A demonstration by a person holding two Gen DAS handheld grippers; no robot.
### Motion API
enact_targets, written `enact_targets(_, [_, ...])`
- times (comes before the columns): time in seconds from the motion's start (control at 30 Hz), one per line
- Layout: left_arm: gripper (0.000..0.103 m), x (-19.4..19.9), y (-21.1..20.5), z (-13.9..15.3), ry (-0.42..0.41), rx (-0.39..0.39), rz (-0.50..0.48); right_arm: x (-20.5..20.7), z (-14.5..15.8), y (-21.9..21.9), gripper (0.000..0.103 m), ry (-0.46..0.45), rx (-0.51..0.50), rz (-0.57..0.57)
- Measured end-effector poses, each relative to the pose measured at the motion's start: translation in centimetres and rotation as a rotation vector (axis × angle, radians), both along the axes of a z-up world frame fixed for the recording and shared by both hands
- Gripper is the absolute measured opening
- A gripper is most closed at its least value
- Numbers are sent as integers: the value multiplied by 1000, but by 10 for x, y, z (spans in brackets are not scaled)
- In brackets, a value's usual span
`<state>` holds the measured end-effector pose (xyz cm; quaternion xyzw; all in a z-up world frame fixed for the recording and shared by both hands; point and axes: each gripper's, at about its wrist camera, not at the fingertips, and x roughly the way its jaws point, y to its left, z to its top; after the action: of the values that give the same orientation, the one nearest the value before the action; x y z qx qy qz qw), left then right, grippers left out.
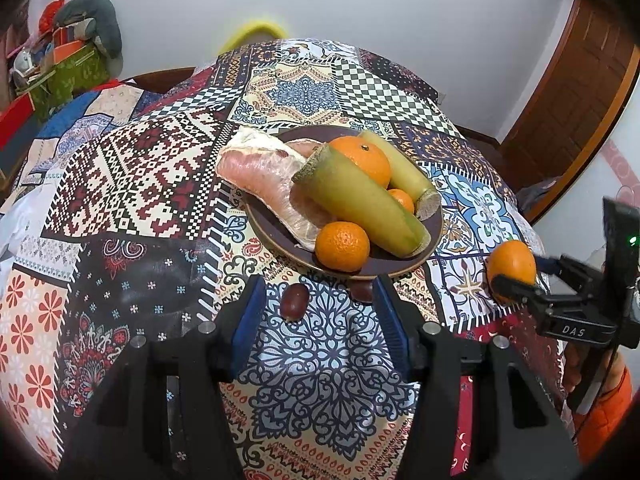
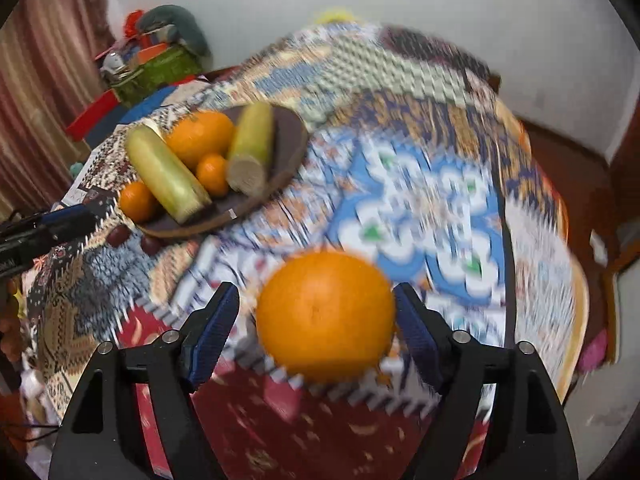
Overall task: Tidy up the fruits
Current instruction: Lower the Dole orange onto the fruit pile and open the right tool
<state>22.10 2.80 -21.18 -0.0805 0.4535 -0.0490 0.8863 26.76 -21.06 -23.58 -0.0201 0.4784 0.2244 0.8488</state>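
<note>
Right wrist view is blurred, yet the right gripper (image 2: pixel 316 316) plainly has its jaws spread, one on each side of a big orange (image 2: pixel 325 314) that sits on the cloth (image 2: pixel 420 208) near the table's right edge. The right pad touches or nearly touches the fruit; a gap shows on the left, so the orange is straddled, not yet held. In the left wrist view the same orange (image 1: pixel 511 266) appears between that gripper's fingers (image 1: pixel 516 286), well apart from the plate (image 1: pixel 404 266).

I judge the orange firm and fairly heavy for its size, with a smooth, waxy rind that could roll or squirt out if pinched off-centre. The best hold is across its widest part, with both pads square to it and only moderate pressure.

The left gripper (image 1: pixel 320 312) hangs wide apart and empty just short of the plate's near rim. Two dark grapes (image 1: pixel 294 300) lie on the cloth between its fingers, one partly hidden by the right finger. These look soft and easily crushed.

The plate is crowded: two green melon pieces (image 1: pixel 360 204), three smaller oranges (image 1: pixel 342 246) and a wrapped pomelo chunk (image 1: pixel 264 168). Free room looks scarce, mostly at the right rim, so the pile itself stands in the way of setting down the big orange.
</note>
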Motion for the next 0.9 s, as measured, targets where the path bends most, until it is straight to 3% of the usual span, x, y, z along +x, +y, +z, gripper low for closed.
enact_targets(0.03, [55,-1,0,0,0,-1,0,0,-4,-5,77,20,15,-6])
enact_targets(0.1, [55,-1,-1,0,-3,2,2,1,-11,-12,63,41,41,-29])
enact_targets(0.13, [55,-1,-1,0,-4,3,4,2,-12,-14,61,41,45,-41])
enact_targets(0.47, [55,5,9,1,-16,7,24,12,-5,-1,65,9,19,-29])
enact_targets(0.7, [55,9,12,3,-32,30,24,18,0,1,62,-3,41,-37])
enact_targets(0.9, [55,16,23,20,-84,32,37,27,30,21,62,-76,80,-8])
